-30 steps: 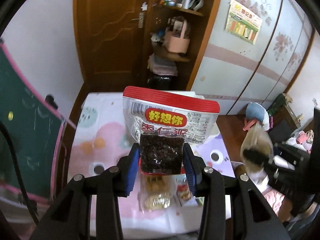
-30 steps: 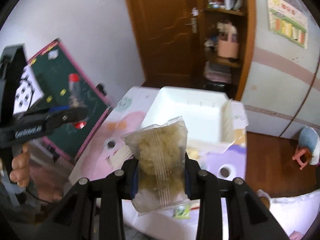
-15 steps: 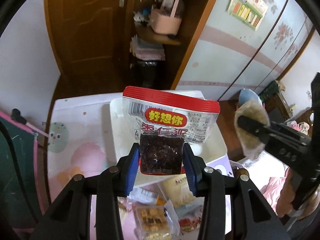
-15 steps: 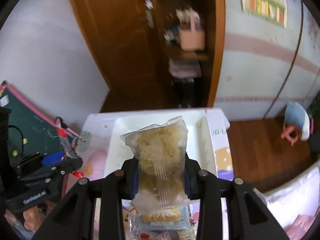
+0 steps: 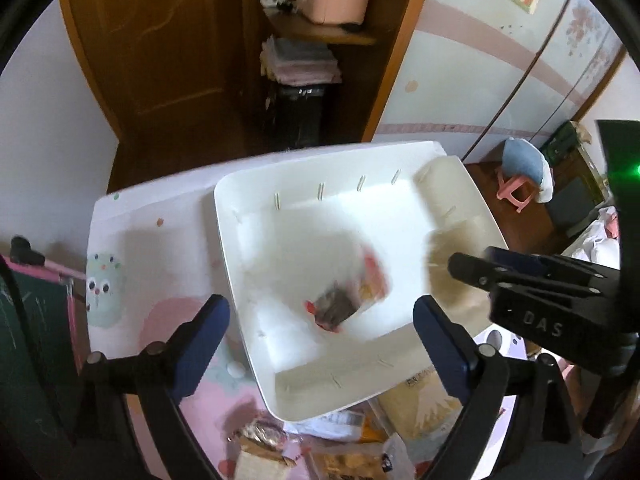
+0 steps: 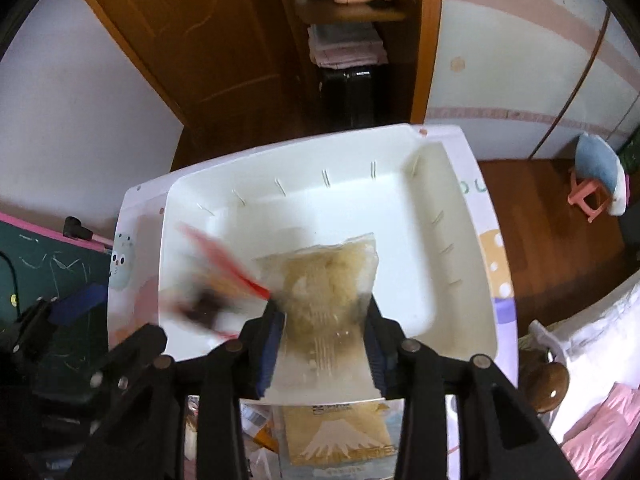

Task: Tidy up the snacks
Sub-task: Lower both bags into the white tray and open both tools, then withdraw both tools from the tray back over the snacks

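Observation:
A white tray [image 5: 224,240] sits on a table with a cartoon cloth [image 5: 152,240]. My left gripper [image 5: 320,304] hangs over the tray, its jaws opening wide with nothing between the pads. Below it a red-topped packet of dark dates [image 5: 344,300] drops blurred into the tray, also seen as the red-topped packet [image 6: 212,280] in the right wrist view. My right gripper [image 6: 323,306] is above the tray [image 6: 168,240]. Its jaws are opening, and a clear packet of yellowish snack [image 6: 328,280] still sits between the pads, touching both.
Several loose snack packets [image 5: 260,444] lie on the table in front of the tray, among them a tan packet with a mountain picture [image 6: 340,436]. A green chalkboard [image 5: 32,340] stands at the left. A wooden door [image 5: 160,40], a pink stool [image 5: 520,184] and bedding [image 6: 592,360] surround the table.
Both grippers came forward and down over the white tray. My left gripper opened and let go of the red-topped packet, which is falling. The right jaws have widened a little.

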`<action>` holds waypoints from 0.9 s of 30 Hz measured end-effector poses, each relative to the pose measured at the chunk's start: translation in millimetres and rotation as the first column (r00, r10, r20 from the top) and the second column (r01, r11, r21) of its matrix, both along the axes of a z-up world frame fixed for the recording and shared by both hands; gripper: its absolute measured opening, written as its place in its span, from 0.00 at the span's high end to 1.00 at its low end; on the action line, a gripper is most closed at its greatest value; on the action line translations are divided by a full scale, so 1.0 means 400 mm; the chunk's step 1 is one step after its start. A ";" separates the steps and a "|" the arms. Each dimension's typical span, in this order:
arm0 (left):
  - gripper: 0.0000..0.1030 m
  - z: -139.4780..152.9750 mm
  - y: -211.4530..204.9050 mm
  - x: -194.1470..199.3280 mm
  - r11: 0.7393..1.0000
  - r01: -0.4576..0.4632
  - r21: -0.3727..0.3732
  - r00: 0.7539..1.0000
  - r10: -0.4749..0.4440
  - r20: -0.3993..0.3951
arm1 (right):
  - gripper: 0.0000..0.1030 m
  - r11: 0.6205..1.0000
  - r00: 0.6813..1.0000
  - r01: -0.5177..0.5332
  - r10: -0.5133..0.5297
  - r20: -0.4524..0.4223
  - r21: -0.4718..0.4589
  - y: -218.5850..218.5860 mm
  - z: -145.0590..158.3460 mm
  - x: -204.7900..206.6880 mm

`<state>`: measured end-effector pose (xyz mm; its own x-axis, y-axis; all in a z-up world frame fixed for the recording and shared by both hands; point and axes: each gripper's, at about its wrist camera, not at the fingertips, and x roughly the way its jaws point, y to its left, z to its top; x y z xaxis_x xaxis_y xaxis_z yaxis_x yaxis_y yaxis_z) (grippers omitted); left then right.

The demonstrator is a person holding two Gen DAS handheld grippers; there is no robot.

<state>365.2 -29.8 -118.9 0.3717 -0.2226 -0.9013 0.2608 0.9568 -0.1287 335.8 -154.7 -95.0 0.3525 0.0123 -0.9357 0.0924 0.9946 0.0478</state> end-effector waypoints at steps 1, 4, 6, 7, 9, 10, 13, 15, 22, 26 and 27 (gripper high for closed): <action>0.10 -0.001 0.003 -0.007 1.000 0.004 0.003 1.000 -0.004 0.009 | 0.57 1.000 1.000 0.008 -0.008 0.001 0.009 0.001 -0.002 0.000; 0.10 0.008 0.005 -0.019 1.000 0.002 -0.014 0.999 -0.001 0.051 | 0.54 0.999 1.000 0.028 -0.029 0.012 0.046 -0.001 -0.007 0.002; 0.10 0.024 0.012 -0.030 1.000 -0.005 -0.030 0.996 0.008 0.093 | 0.54 0.998 0.999 0.033 -0.034 0.024 0.052 -0.001 0.001 -0.002; 0.10 0.030 0.009 -0.036 1.000 -0.011 -0.028 0.995 0.014 0.100 | 0.54 0.998 0.999 0.035 -0.037 0.037 0.053 -0.001 0.006 -0.006; 0.10 0.038 0.012 -0.043 0.999 -0.023 -0.034 0.995 0.027 0.097 | 0.53 0.998 0.998 0.035 -0.038 0.054 0.055 -0.001 0.013 -0.012; 0.10 0.040 0.015 -0.047 0.999 -0.031 -0.036 0.995 0.034 0.090 | 0.53 0.998 0.997 0.037 -0.041 0.061 0.057 -0.003 0.016 -0.017; 0.10 0.051 0.015 -0.066 0.998 -0.043 -0.035 0.995 0.046 0.092 | 0.53 0.998 0.996 0.037 -0.041 0.079 0.054 -0.005 0.031 -0.036; 0.11 0.060 0.014 -0.082 0.999 -0.042 -0.030 0.994 0.045 0.098 | 0.53 0.999 0.996 0.026 -0.030 0.089 0.048 -0.003 0.039 -0.048; 0.35 0.088 0.008 -0.131 0.998 -0.062 -0.006 0.995 0.062 0.077 | 0.53 1.000 0.990 0.000 -0.003 0.138 0.026 -0.004 0.081 -0.107; 0.36 0.089 0.017 -0.155 0.996 -0.092 -0.002 0.995 0.092 0.044 | 0.53 0.999 0.990 -0.017 0.013 0.143 0.031 -0.005 0.095 -0.133; 0.36 0.089 0.019 -0.163 0.995 -0.095 0.004 0.995 0.095 0.043 | 0.53 0.999 0.989 -0.020 0.016 0.144 0.026 -0.004 0.098 -0.140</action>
<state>299.9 -22.2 -83.3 0.4290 -0.1794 -0.8853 0.1736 0.9782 -0.1141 279.7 -156.5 -55.9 0.4832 0.0451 -0.8744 0.0643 0.9942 0.0868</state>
